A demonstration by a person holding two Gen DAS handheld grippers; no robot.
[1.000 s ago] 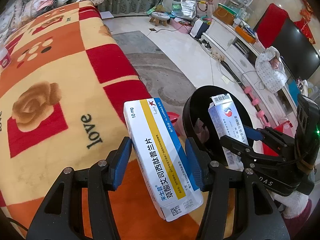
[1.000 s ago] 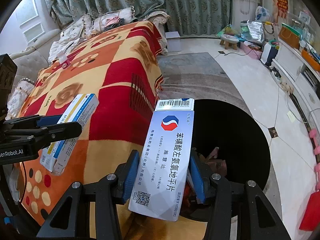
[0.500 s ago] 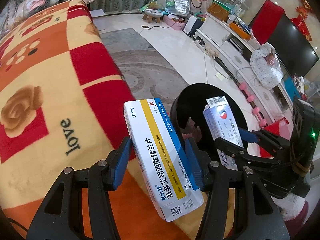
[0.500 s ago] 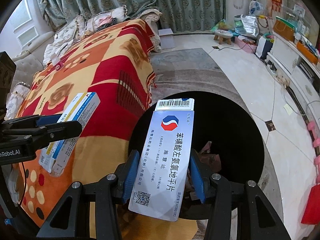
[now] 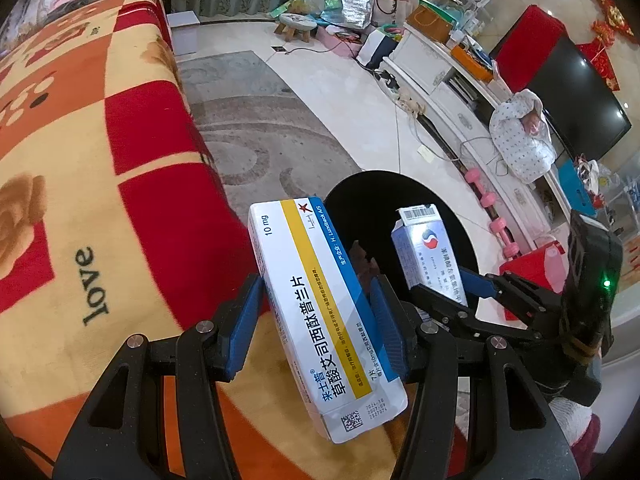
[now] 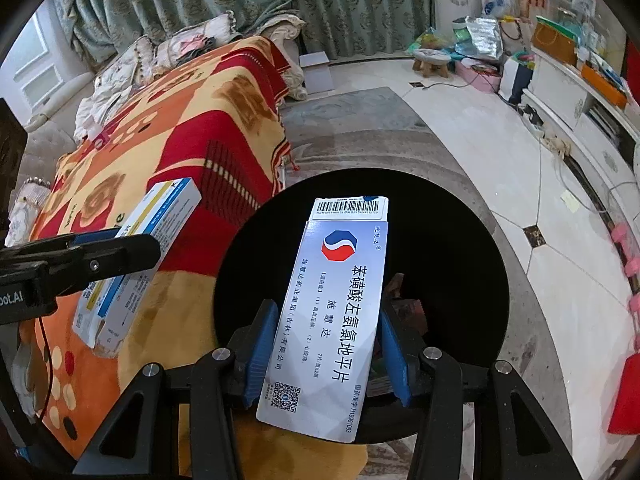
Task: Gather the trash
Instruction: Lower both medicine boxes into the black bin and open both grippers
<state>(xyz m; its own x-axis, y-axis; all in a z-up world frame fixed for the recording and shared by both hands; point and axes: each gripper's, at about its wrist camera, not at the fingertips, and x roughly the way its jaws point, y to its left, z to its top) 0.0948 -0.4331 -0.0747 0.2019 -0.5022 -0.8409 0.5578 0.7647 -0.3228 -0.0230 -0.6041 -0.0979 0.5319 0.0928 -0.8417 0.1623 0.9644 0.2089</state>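
Two medicine boxes are counted, one (image 5: 324,312) beside the black bin (image 5: 440,208), one (image 6: 332,304) over it. Two grippers, (image 5: 316,328) and (image 6: 324,344), one bin, and one patterned blanket (image 5: 80,160) beside it are seen.

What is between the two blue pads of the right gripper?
A white medicine box with a red-and-blue logo sits between the right gripper pads, which clamp its sides. The right wrist view shows this, with the black bin open beneath.

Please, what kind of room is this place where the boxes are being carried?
Most likely a home living room. A sofa under a patterned blanket stands by curtains, a long white TV cabinet carries a flat television, and a rug lies on the tiled floor.
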